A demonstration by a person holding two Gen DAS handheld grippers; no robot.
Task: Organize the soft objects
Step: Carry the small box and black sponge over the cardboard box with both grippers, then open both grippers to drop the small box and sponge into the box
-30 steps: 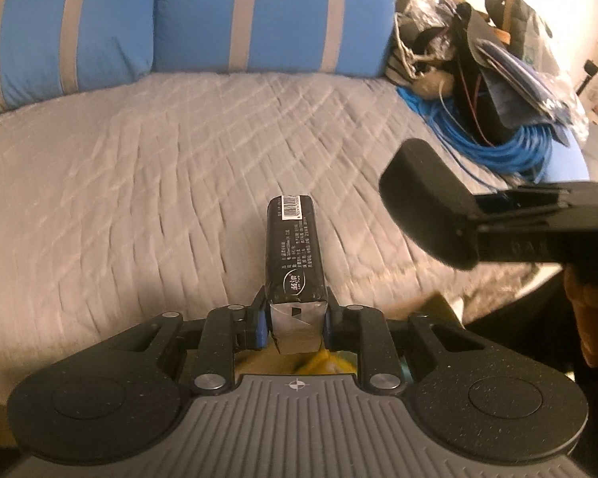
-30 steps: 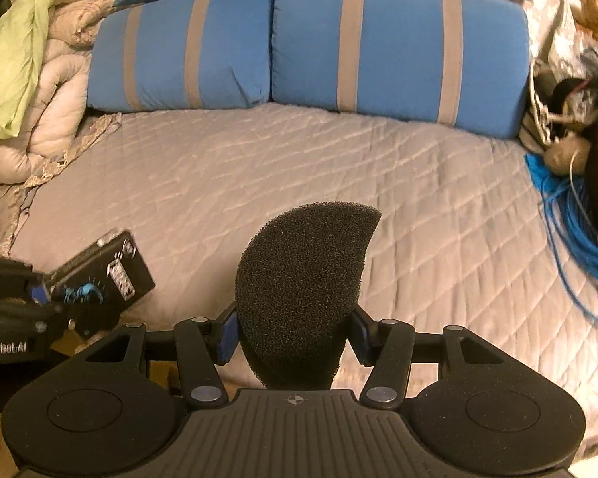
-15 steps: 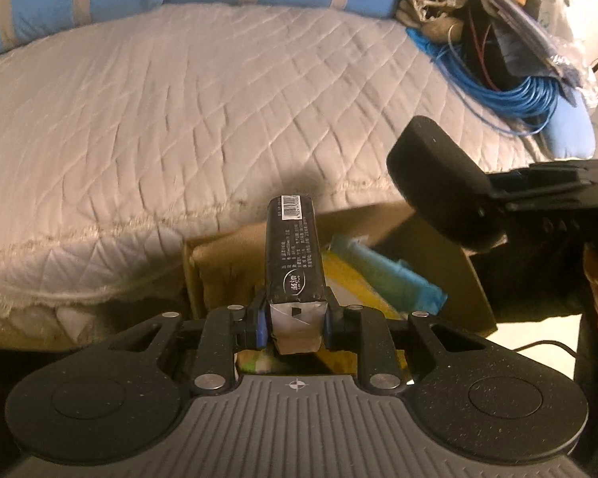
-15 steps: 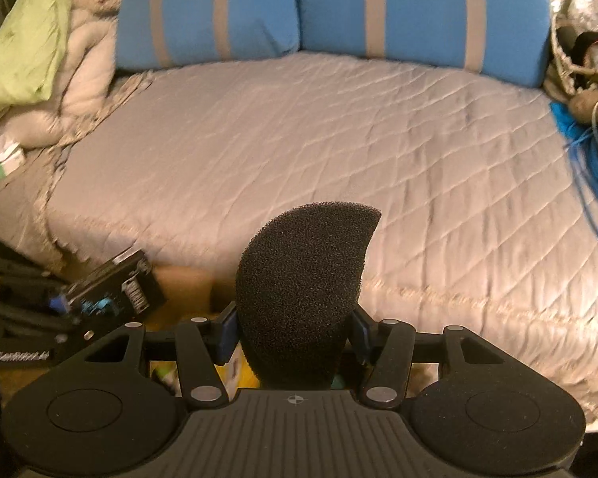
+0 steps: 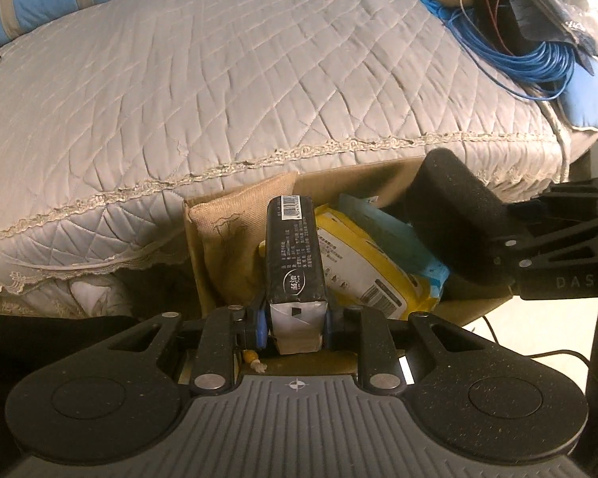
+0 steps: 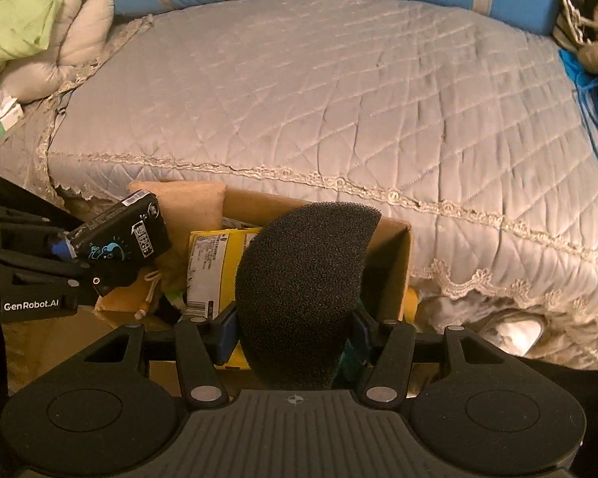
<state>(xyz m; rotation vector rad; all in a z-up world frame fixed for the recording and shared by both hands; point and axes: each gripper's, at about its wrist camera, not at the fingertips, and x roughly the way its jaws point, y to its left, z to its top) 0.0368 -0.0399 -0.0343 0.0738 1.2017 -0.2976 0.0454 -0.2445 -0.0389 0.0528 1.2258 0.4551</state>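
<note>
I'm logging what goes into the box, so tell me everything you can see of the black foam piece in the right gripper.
The black foam piece is a coarse, open-pored sponge, rounded along one side and tapering to a blunt corner at the top, roughly a half-moon shape. The right gripper is shut on its lower part, the blue pads pressing either side. It stands upright out of the gripper above the open cardboard box, over the yellow packet. It does not appear to touch anything else.
</note>
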